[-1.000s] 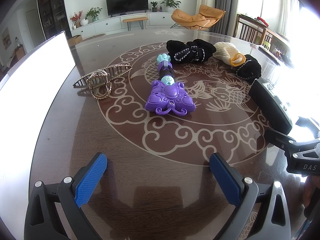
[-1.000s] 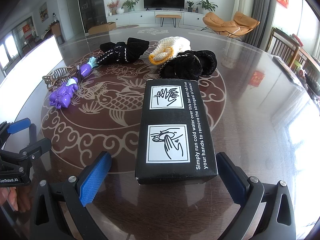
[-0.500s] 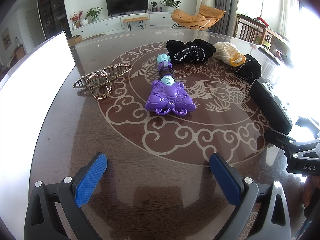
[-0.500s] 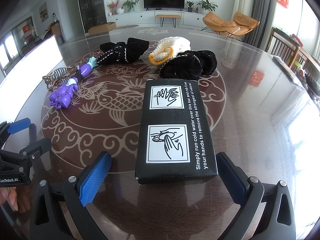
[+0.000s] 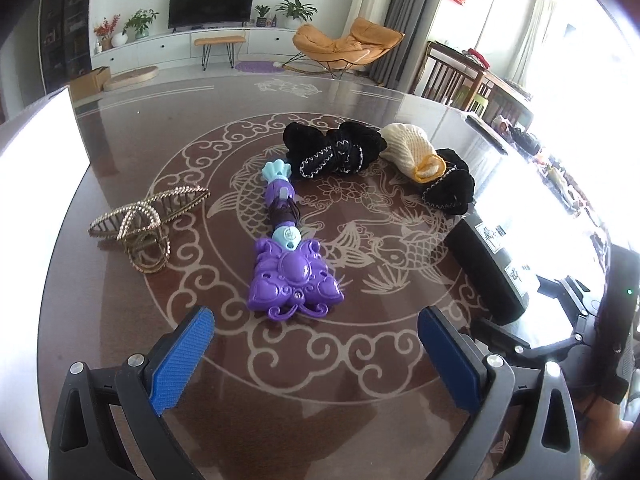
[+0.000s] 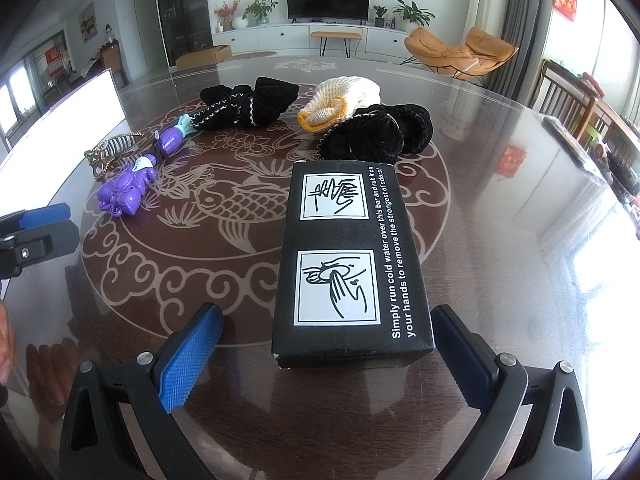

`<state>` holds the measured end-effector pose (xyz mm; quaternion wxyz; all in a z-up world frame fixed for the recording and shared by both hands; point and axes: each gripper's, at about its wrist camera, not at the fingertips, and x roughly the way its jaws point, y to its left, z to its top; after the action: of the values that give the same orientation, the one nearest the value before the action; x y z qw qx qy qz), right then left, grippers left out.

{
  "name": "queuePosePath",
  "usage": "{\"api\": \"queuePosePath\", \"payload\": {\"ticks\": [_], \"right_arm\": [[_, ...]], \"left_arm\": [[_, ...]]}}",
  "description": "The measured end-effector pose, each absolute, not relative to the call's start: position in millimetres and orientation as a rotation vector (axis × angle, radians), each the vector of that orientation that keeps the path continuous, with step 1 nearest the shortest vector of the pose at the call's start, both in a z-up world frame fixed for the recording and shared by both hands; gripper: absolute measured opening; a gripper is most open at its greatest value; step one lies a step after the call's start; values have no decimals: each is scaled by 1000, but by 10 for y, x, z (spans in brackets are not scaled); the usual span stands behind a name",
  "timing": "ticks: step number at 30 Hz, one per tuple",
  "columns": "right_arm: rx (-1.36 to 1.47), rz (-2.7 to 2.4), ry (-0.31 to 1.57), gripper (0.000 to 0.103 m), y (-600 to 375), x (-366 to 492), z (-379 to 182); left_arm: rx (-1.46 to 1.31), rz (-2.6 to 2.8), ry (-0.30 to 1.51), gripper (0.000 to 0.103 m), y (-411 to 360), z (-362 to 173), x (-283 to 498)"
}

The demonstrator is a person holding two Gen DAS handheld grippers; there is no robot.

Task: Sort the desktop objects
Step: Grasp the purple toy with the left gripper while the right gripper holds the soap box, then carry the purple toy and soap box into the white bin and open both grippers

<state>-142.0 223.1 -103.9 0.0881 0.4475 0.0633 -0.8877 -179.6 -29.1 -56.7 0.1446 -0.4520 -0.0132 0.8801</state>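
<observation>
My left gripper [image 5: 316, 344] is open just short of a purple toy wand [image 5: 294, 276] lying on the round patterned table [image 5: 320, 392]. A gold hair claw [image 5: 144, 224] sits to its left. Beyond lie a black knit piece [image 5: 336, 150], a cream knit piece with an orange rim [image 5: 412, 152] and another black knit piece [image 5: 452, 190]. My right gripper [image 6: 328, 356] is open, and the near end of a black printed box [image 6: 348, 264] sits between its fingers, close to the right pad. The wand [image 6: 128, 192] and the left gripper [image 6: 36, 224] show at the left of the right wrist view.
A bright white panel [image 5: 36, 184] runs along the table's left side. The box [image 5: 488, 264] and the right gripper [image 5: 560, 312] lie to the right of my left gripper. Wooden chairs [image 6: 568, 96] stand past the table's far right edge.
My left gripper has moved forward towards the purple wand, which now lies just beyond its fingertips. The right gripper and the box have not moved.
</observation>
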Motion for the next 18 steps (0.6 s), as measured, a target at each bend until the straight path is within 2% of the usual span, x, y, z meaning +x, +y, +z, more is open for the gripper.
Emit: {"api": "queuePosePath", "payload": {"ticks": [6, 8, 10, 12, 13, 18], "right_arm": [[1326, -2638, 173, 103, 2236, -1423, -1036], [1324, -2638, 168, 103, 2239, -1424, -1037], [1324, -2639, 163, 103, 2243, -1425, -1038], [1324, -2638, 157, 103, 2247, -1422, -1038], [1324, -2637, 155, 103, 2251, -1420, -1040], [1329, -2594, 93, 103, 2300, -1451, -1041]], "left_arm": [[-1457, 2548, -38, 103, -145, -784, -2460], [-1444, 2589, 26, 102, -75, -805, -2530], [-1409, 2633, 121, 75, 2, -790, -2527], [-1367, 2623, 116, 29, 2, -746, -2458], [-1367, 2605, 90, 21, -27, -733, -2417], [-1309, 2538, -60, 21, -314, -710, -1924]]}}
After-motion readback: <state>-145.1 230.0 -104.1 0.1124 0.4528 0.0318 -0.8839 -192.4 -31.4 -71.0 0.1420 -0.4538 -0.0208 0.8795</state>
